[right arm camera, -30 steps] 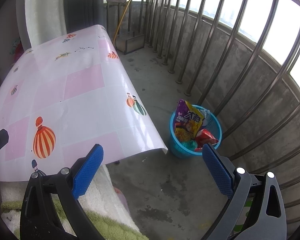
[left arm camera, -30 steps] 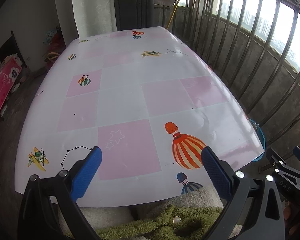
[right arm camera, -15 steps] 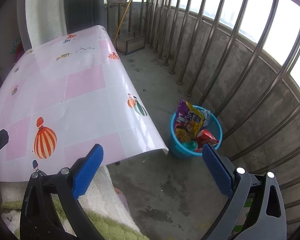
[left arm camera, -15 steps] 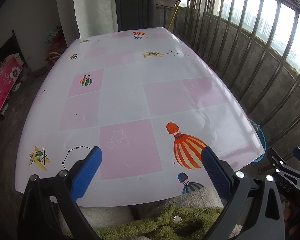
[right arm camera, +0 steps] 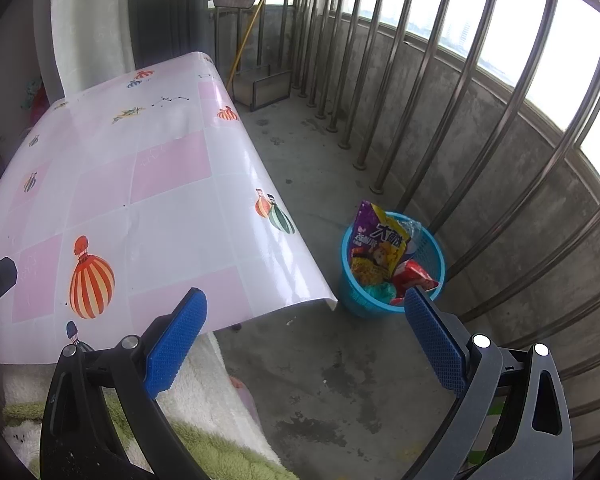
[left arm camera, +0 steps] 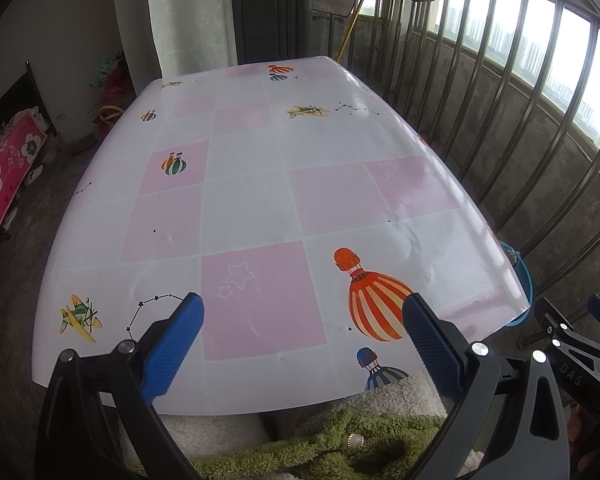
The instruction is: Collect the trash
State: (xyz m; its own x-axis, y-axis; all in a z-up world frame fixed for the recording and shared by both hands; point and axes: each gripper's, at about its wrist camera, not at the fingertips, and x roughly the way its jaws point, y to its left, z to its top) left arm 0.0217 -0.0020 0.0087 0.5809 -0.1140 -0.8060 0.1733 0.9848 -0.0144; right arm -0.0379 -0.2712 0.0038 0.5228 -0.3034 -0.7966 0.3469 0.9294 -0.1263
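Honestly not much has changed over the last second: both your grippers have barely drifted, the left view just creeping a touch across the table [left arm camera: 260, 184], and nothing new has landed on it or left it. To me that reads like the pickup part is basically done and you're idling. Your left gripper [left arm camera: 302, 332] has its blue pads spread wide with nothing between them, hanging over the near edge of the table above the big orange balloon print. Your right gripper [right arm camera: 306, 332] is spread just as wide and empty too, looking past the table's corner at the floor. The trash is all in the blue basket [right arm camera: 350, 280], which sits on the concrete floor just off that table corner, beside the railing: a purple snack bag [right arm camera: 376, 244] sticking up out of it, a red wrapper [right arm camera: 414, 278] lower down. Seen from the right gripper, the basket is ahead and slightly right, well apart from the pads. No loose trash shows on the tabletop.
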